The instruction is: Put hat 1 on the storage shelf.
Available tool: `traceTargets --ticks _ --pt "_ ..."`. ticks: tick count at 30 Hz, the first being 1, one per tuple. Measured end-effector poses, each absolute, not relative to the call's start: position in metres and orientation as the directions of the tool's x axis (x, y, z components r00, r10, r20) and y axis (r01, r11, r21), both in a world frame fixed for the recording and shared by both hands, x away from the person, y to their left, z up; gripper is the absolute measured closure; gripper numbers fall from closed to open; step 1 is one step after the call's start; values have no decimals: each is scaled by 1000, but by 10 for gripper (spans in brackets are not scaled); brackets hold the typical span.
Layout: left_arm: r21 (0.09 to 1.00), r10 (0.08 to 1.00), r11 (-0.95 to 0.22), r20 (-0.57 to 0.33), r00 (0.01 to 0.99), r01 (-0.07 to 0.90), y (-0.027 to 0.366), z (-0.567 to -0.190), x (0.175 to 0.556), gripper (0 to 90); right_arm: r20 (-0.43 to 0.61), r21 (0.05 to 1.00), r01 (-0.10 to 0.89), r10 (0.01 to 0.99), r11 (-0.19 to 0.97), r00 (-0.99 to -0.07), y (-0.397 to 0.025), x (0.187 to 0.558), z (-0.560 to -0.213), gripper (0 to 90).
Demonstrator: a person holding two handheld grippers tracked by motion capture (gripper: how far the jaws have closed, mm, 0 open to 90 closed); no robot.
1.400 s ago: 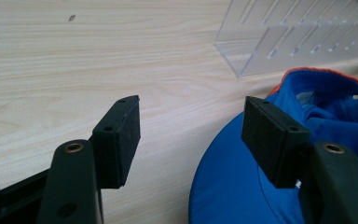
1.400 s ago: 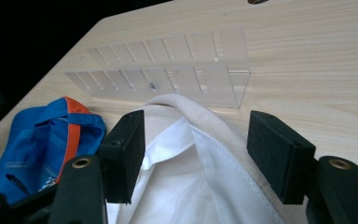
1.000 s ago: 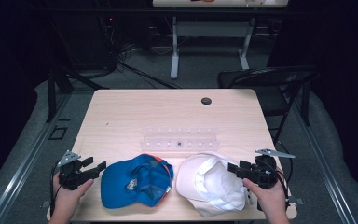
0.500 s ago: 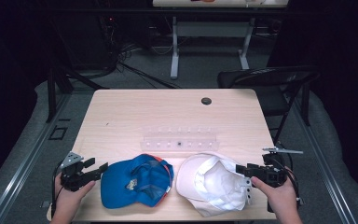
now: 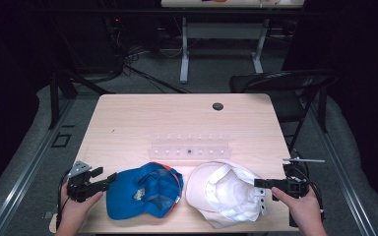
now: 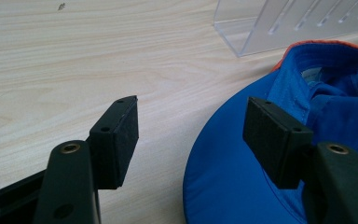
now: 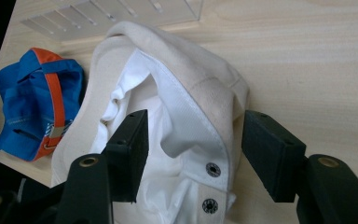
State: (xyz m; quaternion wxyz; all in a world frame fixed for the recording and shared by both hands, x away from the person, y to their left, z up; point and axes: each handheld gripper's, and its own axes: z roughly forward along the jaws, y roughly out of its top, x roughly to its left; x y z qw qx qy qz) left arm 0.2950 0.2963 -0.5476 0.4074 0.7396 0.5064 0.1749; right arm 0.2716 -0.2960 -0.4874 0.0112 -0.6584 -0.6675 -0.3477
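Wooden table (image 5: 142,123): clear rack (image 5: 189,148), blue cap (image 5: 145,189), white cap (image 5: 226,194), left claw (image 5: 109,178) and right claw (image 5: 259,183) both apart.

Left gripper (image 6: 191,135) jaws wide apart, low over tabletop (image 6: 98,56); rt jaw over blue cap's (image 6: 270,186) brim edge, clear rack (image 6: 298,23) behind.

Legible text, labels, brands, numbers, signs: none. Blue cap (image 5: 145,193), just ahead of the left gripper (image 5: 109,178): small pale patch inside the crown, too blurred to read. White cap (image 7: 177,140), between the jaws of the right gripper (image 7: 193,144): two metal snaps, no lettering discernible.
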Motion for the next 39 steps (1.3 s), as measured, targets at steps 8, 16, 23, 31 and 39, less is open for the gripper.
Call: traceTargets --ticks 8,16,23,31,39 --pt "783 893 -153 -152 424 603 296 -548 295 363 521 374 920 847 -119 -103 -301 269 -501 399" --pt "782 894 -154 -150 422 603 296 -548 295 363 558 313 942 826 -124 -77 -298 266 -513 399" --pt "782 894 -155 -149 423 603 296 -549 295 362 583 260 958 810 -120 -57 -297 264 -524 413" --pt "783 894 -154 -148 422 603 296 -549 296 363 622 233 965 781 -121 -52 -292 262 -521 427" --pt "781 896 -158 -145 421 604 296 -549 296 362 658 227 965 751 -128 -55 -294 265 -507 456"
